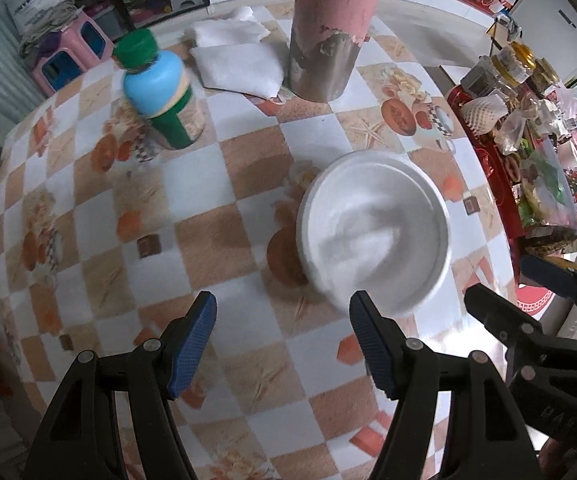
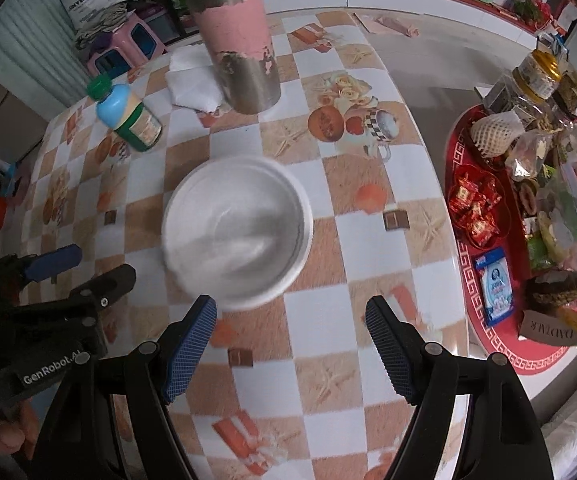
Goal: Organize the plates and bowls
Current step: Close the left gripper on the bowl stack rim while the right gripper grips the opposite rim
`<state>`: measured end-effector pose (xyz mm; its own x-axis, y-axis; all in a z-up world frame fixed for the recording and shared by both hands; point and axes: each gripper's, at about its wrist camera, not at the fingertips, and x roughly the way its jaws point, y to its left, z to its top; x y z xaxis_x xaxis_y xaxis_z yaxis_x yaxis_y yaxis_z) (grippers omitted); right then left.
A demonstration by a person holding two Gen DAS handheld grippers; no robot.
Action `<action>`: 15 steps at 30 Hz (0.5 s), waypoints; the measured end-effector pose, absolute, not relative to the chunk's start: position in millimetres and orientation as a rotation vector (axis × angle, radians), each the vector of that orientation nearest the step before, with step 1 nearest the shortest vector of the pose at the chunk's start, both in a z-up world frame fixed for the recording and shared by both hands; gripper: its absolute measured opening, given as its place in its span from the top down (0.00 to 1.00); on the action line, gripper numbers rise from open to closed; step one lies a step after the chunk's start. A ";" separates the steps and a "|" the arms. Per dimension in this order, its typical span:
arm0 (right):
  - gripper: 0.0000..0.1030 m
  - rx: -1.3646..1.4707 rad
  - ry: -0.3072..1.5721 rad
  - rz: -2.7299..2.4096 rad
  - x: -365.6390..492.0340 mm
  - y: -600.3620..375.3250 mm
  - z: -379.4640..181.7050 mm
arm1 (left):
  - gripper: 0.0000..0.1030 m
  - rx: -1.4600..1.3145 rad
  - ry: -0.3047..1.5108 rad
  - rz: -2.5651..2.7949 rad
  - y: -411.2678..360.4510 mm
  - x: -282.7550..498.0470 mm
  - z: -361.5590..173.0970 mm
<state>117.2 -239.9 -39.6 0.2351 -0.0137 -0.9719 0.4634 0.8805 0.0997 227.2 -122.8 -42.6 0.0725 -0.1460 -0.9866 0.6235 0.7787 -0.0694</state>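
A white bowl [image 1: 374,232] stands upright on the checkered tablecloth [image 1: 216,184]; its image is blurred. It also shows in the right wrist view [image 2: 237,230]. My left gripper [image 1: 282,320] is open and empty, just in front of the bowl and to its left, with its right fingertip close to the near rim. My right gripper [image 2: 290,322] is open and empty, just in front of the bowl and to its right. Each gripper shows in the other's view, the right one [image 1: 528,300] and the left one [image 2: 72,272], both open.
A tall pink and metal tumbler [image 1: 328,28] stands at the back, with folded white cloths [image 1: 236,60] beside it. A green-capped bottle [image 1: 160,92] stands at the back left. A red tray with snacks and jars [image 2: 528,184] lies beyond the table's right edge.
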 end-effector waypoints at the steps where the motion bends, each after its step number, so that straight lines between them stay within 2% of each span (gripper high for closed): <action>1: 0.24 0.412 1.306 -0.338 121.1 -243.4 -43.0 | 0.30 0.426 1.393 -0.605 -125.9 230.1 -46.4; 6: 0.24 0.427 1.339 -0.311 138.7 -258.6 -65.5 | 0.33 0.438 1.429 -0.594 -137.6 243.2 -68.2; 12: 0.25 0.429 1.376 -0.286 154.6 -266.8 -85.8 | 0.45 0.460 1.463 -0.597 -144.2 248.0 -87.1; 14: 0.29 0.427 1.385 -0.273 159.1 -267.4 -90.9 | 0.53 0.457 1.471 -0.603 -145.9 247.6 -89.8; 15: 0.35 0.430 1.396 -0.268 161.0 -267.9 -94.4 | 0.54 0.459 1.473 -0.607 -147.2 247.1 -90.9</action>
<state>161.0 -267.9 -94.4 0.1620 0.0687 -0.9844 0.4286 0.8937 0.1329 247.1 -147.2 -90.9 -0.0036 -0.0973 -0.9952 0.6322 0.7709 -0.0777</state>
